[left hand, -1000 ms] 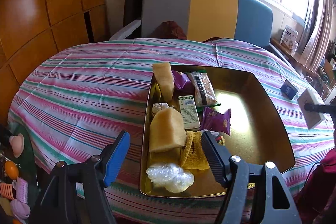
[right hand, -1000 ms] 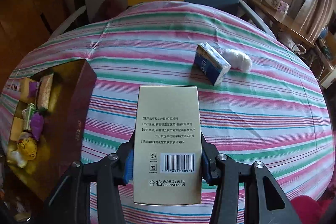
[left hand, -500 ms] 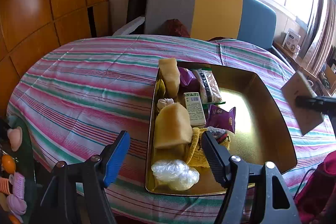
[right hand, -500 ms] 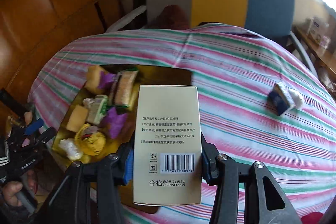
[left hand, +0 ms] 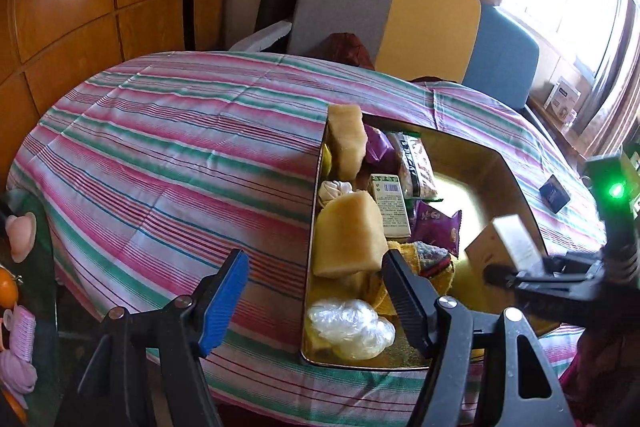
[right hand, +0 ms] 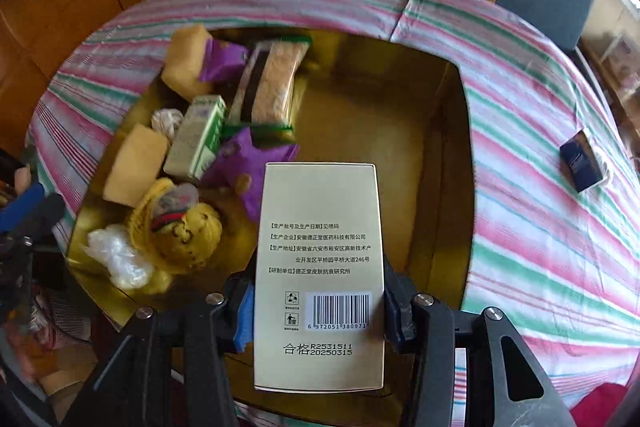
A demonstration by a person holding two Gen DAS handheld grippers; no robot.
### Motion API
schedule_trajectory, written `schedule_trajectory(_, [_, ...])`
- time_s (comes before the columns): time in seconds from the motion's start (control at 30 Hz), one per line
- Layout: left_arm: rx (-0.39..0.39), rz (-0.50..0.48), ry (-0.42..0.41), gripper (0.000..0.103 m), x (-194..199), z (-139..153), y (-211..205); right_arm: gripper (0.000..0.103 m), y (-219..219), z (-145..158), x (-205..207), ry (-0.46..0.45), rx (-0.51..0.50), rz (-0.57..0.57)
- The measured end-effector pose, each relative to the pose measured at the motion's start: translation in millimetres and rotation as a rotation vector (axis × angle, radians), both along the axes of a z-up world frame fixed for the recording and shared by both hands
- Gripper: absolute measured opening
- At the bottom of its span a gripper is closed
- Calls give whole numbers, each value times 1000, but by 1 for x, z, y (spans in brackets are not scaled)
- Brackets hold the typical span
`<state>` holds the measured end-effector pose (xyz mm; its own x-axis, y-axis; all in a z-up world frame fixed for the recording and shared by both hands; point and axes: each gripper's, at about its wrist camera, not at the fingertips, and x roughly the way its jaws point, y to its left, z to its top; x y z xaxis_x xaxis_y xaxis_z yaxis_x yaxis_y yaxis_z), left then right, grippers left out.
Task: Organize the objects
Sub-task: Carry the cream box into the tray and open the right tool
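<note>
Now our beige carton (right hand: 320, 267) hangs over the gold tray's (right hand: 452, 163) bare half, clenched in the right gripper (right hand: 318, 311) jaws; the left gripper (left hand: 316, 291) gapes empty (near the desk edge). Released tilted, it could topple onto the snacks (right hand: 268, 87).

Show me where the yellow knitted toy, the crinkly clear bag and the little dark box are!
yellow knitted toy (right hand: 188, 239), right wrist view, its body.
crinkly clear bag (left hand: 352, 323), left wrist view, its middle.
little dark box (right hand: 581, 163), right wrist view, its top face.
</note>
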<state>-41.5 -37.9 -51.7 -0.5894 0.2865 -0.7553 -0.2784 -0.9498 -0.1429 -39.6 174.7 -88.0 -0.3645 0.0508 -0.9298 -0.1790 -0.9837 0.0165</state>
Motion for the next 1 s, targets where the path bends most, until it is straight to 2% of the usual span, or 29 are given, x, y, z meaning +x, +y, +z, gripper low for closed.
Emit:
schedule_trajectory(0.03, [0,-2,2,70,0,0,0,52,-1,-4,0,-9,-17,-4])
schedule_trajectory(0.13, [-3,-4,5,70,-1,0,0,54,-5,-10,0,4,-156,10])
schedule_trajectory(0.17, [-7,-6,5,70,-1,-1,1,60,-7,-11,1,13,-189,16])
schedule_trajectory(0.27, [-17,-10,11,70,0,0,2,67,-11,-11,2,34,-227,33])
schedule_trajectory(0.63, [-56,-24,42,70,7,7,10,73,2,4,17,95,-259,20])
schedule_trajectory(1.0, [-78,-59,57,70,14,12,23,77,8,31,26,208,-165,23])
